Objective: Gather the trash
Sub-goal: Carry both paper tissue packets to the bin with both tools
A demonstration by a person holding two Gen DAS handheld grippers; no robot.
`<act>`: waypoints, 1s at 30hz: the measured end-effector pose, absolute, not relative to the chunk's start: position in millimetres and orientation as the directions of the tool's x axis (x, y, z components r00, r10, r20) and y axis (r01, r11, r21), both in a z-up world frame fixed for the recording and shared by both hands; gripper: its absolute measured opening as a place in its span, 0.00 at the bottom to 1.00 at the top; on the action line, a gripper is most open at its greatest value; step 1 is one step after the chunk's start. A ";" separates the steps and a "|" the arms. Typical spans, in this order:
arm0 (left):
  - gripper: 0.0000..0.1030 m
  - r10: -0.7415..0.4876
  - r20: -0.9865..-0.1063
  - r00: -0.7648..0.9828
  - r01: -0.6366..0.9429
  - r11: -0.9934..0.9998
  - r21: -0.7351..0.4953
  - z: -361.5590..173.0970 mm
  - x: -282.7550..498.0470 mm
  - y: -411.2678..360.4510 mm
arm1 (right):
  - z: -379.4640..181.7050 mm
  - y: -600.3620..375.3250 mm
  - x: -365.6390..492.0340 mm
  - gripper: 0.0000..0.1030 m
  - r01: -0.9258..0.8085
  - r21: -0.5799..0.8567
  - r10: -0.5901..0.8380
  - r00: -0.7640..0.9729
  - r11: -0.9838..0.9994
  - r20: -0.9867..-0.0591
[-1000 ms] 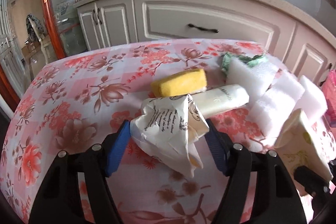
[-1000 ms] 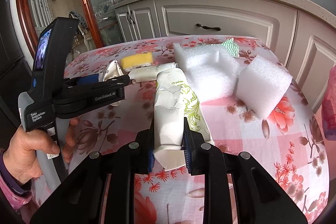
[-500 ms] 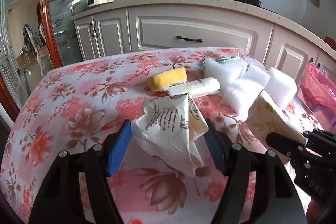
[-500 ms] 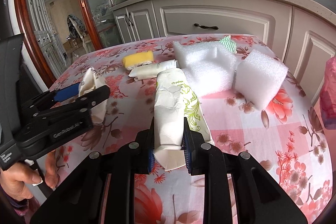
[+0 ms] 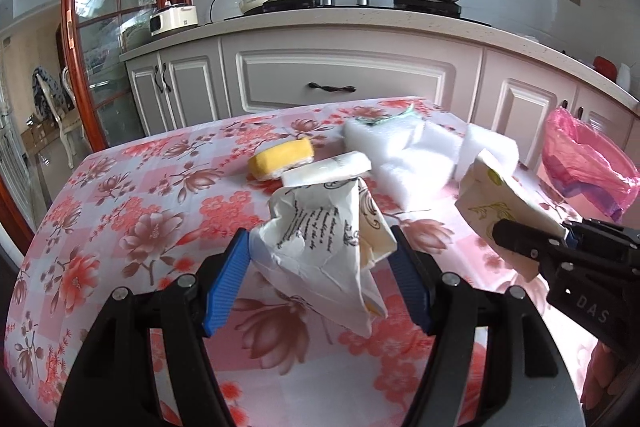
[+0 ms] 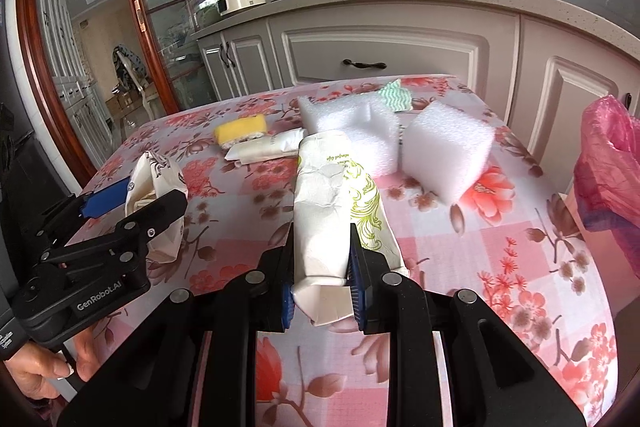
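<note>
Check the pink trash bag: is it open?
Open: the pink trash bag gapes at the top beside the table, its rim spread wide.

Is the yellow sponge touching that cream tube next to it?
Cannot tell. In both views the yellow sponge and cream tube overlap, with no plain contact or gap.

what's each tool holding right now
Left tool: closed on a crumpled paper packet with black print.
Right tool: closed on a white packet with green print.

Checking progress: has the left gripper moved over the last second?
Yes. The left gripper has pulled back from the yellow sponge, toward the table's near edge.
</note>
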State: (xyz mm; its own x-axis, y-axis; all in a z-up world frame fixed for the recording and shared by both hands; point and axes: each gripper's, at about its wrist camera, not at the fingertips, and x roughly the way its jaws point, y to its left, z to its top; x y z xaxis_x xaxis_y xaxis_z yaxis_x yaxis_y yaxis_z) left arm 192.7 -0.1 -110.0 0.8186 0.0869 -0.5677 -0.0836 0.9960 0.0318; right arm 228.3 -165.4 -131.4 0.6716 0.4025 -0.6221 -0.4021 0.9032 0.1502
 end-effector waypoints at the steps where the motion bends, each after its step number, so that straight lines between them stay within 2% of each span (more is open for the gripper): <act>1: 0.65 0.084 -0.562 0.823 -0.079 0.996 0.033 -108.8 191.3 -3.2 | -130.6 -168.6 227.9 0.22 -0.392 0.148 0.394 0.679 0.908 -0.619; 10: 0.65 0.030 -0.522 0.852 -0.006 0.999 0.048 -97.1 187.5 -39.0 | -117.8 -209.9 225.5 0.22 -0.288 0.148 0.320 0.752 0.946 -0.577; 30: 0.65 -0.188 -0.419 0.888 0.230 0.972 0.053 -59.5 228.9 -155.6 | -74.6 -315.6 220.1 0.22 -0.044 0.084 0.079 0.883 0.995 -0.463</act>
State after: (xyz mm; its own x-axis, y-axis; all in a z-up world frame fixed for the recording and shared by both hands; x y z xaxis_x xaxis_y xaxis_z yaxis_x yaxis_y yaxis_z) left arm 228.9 -155.6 -59.5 0.8883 -0.1877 -0.4192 0.2302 0.9717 0.0526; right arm 220.1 -315.6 -74.6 0.8827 0.0785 -0.4634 -0.0443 0.9954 0.0844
